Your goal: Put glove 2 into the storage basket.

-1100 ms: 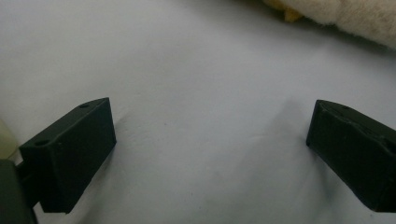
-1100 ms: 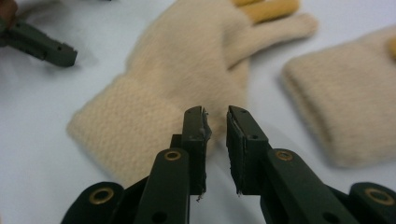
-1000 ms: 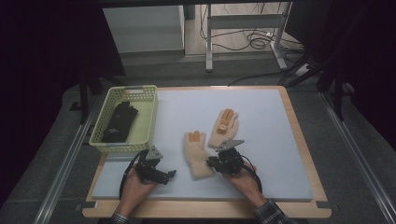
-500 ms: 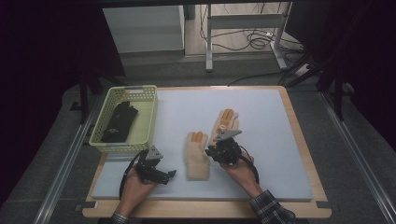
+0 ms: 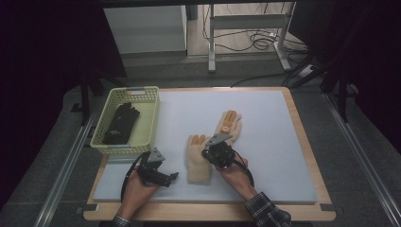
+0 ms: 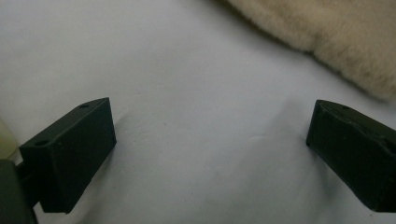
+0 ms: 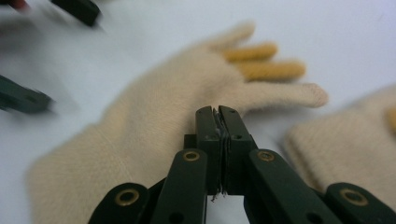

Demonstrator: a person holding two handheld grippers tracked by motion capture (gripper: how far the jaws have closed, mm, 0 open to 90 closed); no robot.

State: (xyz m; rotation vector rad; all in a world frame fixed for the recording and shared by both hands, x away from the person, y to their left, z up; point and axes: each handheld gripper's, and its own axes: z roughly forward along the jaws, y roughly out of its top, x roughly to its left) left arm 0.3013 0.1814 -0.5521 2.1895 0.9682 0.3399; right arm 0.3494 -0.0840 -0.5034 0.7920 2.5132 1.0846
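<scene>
1. while the left gripper (image 5: 171, 176) is kept wide open and empty on the white mat (image 5: 265, 118), the right gripper (image 7: 218, 112) is seen with jaws just closed, nothing visibly pinched.
2. near glove (image 5: 197, 158) is laid flat beside it; far glove (image 5: 228, 125) is placed just beyond.

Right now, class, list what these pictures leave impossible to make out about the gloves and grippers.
- Right gripper, right gripper view: jaws shut over the cream glove; any pinched fabric is hidden.
- Second glove: cut off by that view's right edge.
- Black glove, high view: too small for detail.
</scene>
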